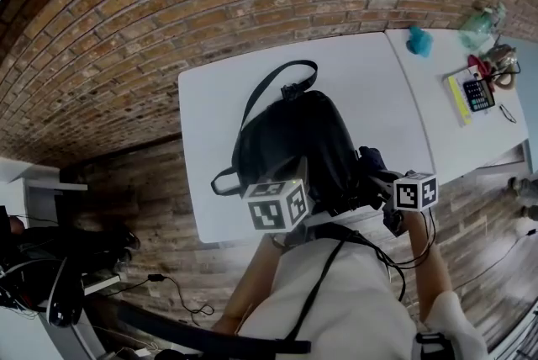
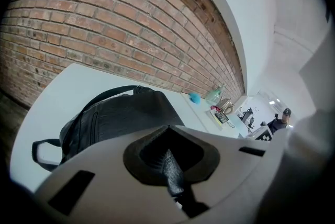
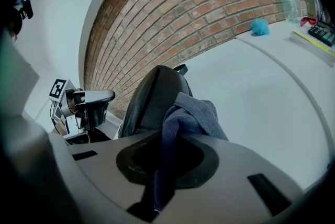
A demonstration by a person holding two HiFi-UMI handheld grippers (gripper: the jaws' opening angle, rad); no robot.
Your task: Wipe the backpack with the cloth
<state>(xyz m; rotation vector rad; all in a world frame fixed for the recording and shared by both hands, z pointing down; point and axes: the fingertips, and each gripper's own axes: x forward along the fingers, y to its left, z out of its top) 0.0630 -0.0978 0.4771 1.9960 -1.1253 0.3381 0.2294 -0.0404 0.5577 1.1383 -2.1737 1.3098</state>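
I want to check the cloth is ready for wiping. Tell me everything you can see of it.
The cloth is a grey-blue, soft, towel-like fabric, bunched and folded rather than spread flat. The right gripper has its jaws shut on a gathered strip of it, and the loose bulk spills forward past them. That bulk seems to rest against the near side of the black backpack, which lies on the white table.
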